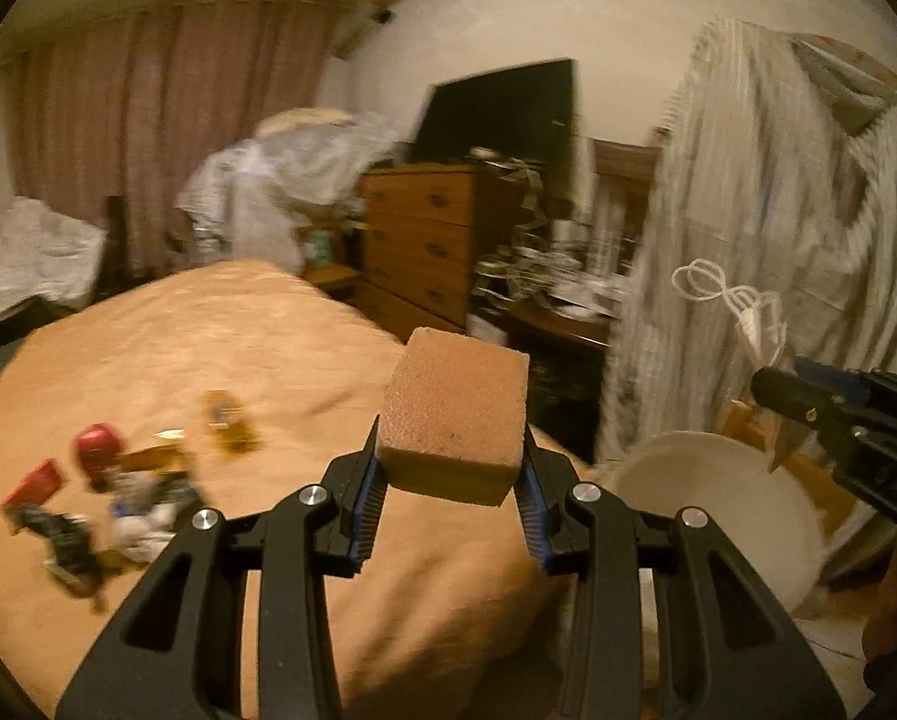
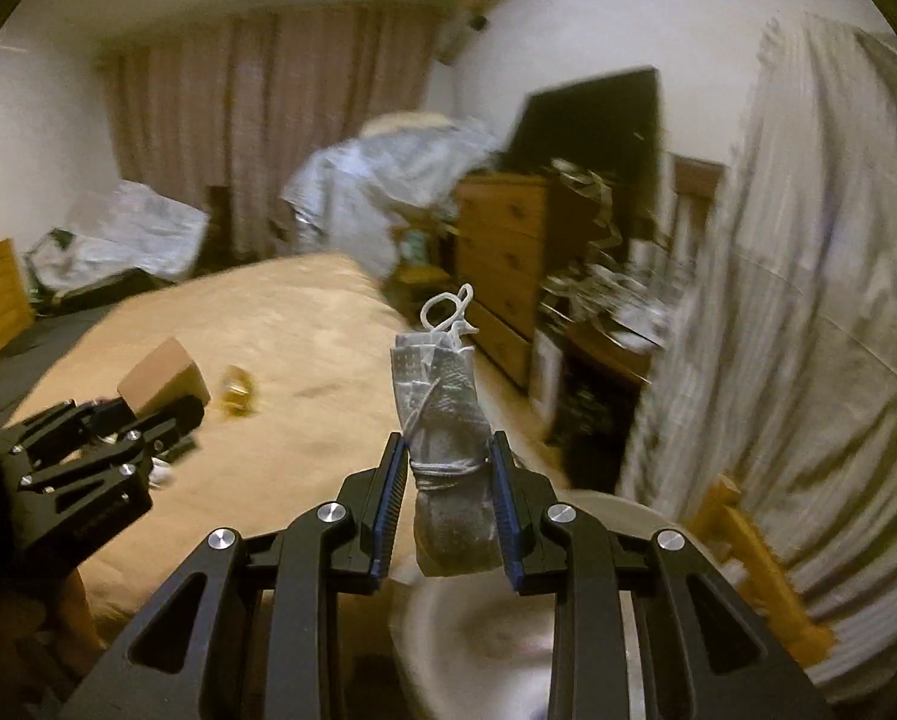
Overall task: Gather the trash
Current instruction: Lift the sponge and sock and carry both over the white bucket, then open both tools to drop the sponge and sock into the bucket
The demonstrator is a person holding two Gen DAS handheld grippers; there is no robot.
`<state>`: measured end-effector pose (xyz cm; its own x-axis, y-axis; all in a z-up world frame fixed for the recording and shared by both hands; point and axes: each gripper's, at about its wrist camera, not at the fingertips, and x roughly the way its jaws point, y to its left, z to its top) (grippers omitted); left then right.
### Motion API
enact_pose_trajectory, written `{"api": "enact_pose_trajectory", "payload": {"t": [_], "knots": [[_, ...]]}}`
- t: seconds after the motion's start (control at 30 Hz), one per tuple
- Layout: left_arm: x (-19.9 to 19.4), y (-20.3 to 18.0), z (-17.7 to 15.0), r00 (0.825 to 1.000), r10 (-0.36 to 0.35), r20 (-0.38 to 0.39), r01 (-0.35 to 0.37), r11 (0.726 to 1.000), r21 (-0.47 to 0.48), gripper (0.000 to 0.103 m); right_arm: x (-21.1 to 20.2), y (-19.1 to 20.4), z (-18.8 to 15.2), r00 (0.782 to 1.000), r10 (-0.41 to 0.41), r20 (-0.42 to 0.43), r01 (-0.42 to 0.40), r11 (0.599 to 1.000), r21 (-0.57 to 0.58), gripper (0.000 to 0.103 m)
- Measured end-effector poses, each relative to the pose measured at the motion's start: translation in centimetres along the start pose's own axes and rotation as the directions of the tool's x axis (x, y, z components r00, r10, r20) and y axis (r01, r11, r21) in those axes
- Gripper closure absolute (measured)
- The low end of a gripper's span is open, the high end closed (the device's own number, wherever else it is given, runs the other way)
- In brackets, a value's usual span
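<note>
Evidently both hands are carrying trash toward the white bin (image 1: 718,510) beside the bed (image 1: 208,348). The left gripper (image 1: 451,468) is clenched on a tan sponge block (image 1: 457,414), pinched low so it stands clear above the jaws, short of the bin's rim. The right gripper (image 2: 445,498) is clamped around a crumpled face mask (image 2: 442,414), its ear loops sticking up, held just over the bin (image 2: 490,648), probably for dropping. More wrappers (image 1: 100,498) lie on the bed, well away from the bin.
</note>
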<state>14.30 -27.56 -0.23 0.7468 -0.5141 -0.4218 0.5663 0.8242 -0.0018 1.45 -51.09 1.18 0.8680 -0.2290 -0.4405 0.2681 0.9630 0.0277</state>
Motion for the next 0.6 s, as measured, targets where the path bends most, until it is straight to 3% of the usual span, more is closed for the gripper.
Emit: {"api": "enact_pose_trajectory", "payload": {"t": [0.17, 0.3, 0.43, 0.6], "knots": [[3.6, -5.2, 0.1, 0.991, -0.111, -0.07, 0.113, 0.993, 0.027, 0.066, 1.5, -7.4, -1.4, 0.99, -0.069, -0.119, 0.074, 0.996, 0.038, 0.074], [6.3, -8.5, -0.7, 0.974, -0.17, -0.148, 0.177, 0.983, 0.035, 0.066, 2.4, -11.6, -3.5, 0.977, -0.094, -0.194, 0.109, 0.992, 0.067, 0.074], [8.4, -10.2, -2.0, 0.957, -0.192, -0.22, 0.208, 0.977, 0.053, 0.066, 4.5, -14.6, -4.8, 0.957, -0.103, -0.272, 0.128, 0.989, 0.073, 0.074], [9.7, -10.5, -3.2, 0.949, -0.18, -0.26, 0.201, 0.978, 0.056, 0.066, 6.3, -17.1, -6.2, 0.942, -0.092, -0.323, 0.128, 0.988, 0.09, 0.074]]}}
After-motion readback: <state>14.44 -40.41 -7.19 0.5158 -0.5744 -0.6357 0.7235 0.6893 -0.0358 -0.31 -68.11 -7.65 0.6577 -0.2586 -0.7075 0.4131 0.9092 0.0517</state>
